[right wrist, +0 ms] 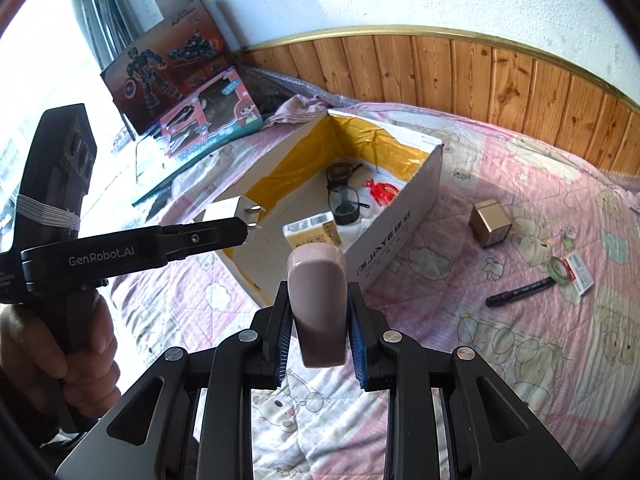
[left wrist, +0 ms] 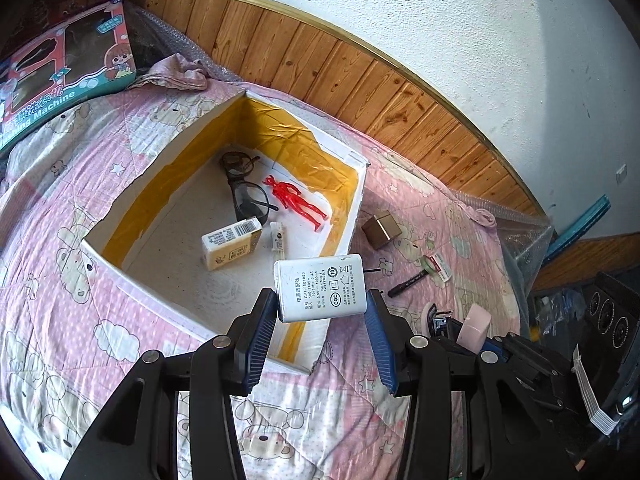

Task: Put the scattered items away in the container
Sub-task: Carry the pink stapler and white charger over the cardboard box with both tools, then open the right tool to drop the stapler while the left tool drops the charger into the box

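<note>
The left gripper (left wrist: 322, 300) is clamped on a white rectangular plastic power adapter (left wrist: 320, 287) with printed grey text on its face; the blue ribbed pads (left wrist: 258, 332) press its two short sides. In the left wrist view the adapter sits at frame centre, above the near edge of the container — an open white cardboard box lined with yellow tape (left wrist: 132, 204). In the right wrist view the same adapter (right wrist: 228, 210) shows at centre left with its two metal prongs pointing right, over the box's near left corner.

Box contents, left wrist view:
- a pair of dark-framed glasses (left wrist: 248, 196), centre
- a red plastic figurine (left wrist: 294, 200), just right of the glasses
- a small yellow-and-white carton with a barcode (left wrist: 232, 242), below the glasses
- a small white tube-like item (left wrist: 278, 236), beside the carton

The right gripper (right wrist: 318, 322) is closed on a pale pink rounded block (right wrist: 318, 304), lower centre of the right wrist view, above the pink cartoon-print quilt (right wrist: 520, 320) and short of the box (right wrist: 400, 232). A hand (right wrist: 86, 344) grips the left tool's handle at lower left.

Items on the quilt at the right of the right wrist view — a gold-brown cube (right wrist: 490, 222), a green tape roll (right wrist: 560, 270), a white-and-red eraser-like packet (right wrist: 580, 278) and a black marker pen (right wrist: 520, 292).
</note>
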`<state>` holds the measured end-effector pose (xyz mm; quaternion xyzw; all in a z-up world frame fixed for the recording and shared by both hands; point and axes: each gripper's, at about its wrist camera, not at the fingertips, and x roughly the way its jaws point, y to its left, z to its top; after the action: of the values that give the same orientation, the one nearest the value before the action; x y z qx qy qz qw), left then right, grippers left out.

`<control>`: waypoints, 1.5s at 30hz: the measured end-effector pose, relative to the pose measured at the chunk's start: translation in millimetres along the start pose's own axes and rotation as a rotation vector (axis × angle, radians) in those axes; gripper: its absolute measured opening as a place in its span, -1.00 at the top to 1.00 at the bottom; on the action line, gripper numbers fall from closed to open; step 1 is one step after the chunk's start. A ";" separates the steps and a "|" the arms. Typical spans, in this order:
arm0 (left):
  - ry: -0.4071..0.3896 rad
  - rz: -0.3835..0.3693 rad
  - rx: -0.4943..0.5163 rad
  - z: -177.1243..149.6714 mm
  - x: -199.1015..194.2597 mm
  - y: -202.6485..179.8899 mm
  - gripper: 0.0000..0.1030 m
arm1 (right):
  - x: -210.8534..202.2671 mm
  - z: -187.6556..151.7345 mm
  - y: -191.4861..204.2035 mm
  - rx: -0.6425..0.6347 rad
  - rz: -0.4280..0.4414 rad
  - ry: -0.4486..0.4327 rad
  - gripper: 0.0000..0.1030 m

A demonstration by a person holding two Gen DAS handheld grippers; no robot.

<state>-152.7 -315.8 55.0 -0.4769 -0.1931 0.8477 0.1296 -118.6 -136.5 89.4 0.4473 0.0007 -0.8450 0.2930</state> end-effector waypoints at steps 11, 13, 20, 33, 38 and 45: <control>-0.029 0.026 -0.054 22.2 -3.6 27.4 0.10 | 14.2 26.6 14.9 -0.043 0.043 0.009 0.48; -0.034 0.031 -0.062 26.4 -2.9 31.6 0.10 | 17.7 31.0 16.2 -0.047 0.051 0.012 0.48; -0.038 0.050 -0.088 41.0 3.0 45.9 0.10 | 33.1 48.3 21.5 -0.062 0.071 0.022 0.48; -0.002 0.079 -0.136 43.2 24.2 74.5 0.10 | 73.9 87.1 27.4 -0.082 0.103 0.054 0.48; 0.019 0.103 -0.134 40.4 34.6 79.7 0.10 | 92.6 99.8 29.4 -0.086 0.111 0.076 0.48; 0.056 0.136 -0.109 35.7 47.7 83.3 0.10 | 121.3 114.3 24.8 -0.059 0.110 0.125 0.47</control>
<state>-210.7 -378.1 -1.9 -0.5188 -0.2022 0.8290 0.0511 -244.6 -247.1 72.6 0.4896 0.0194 -0.7978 0.3514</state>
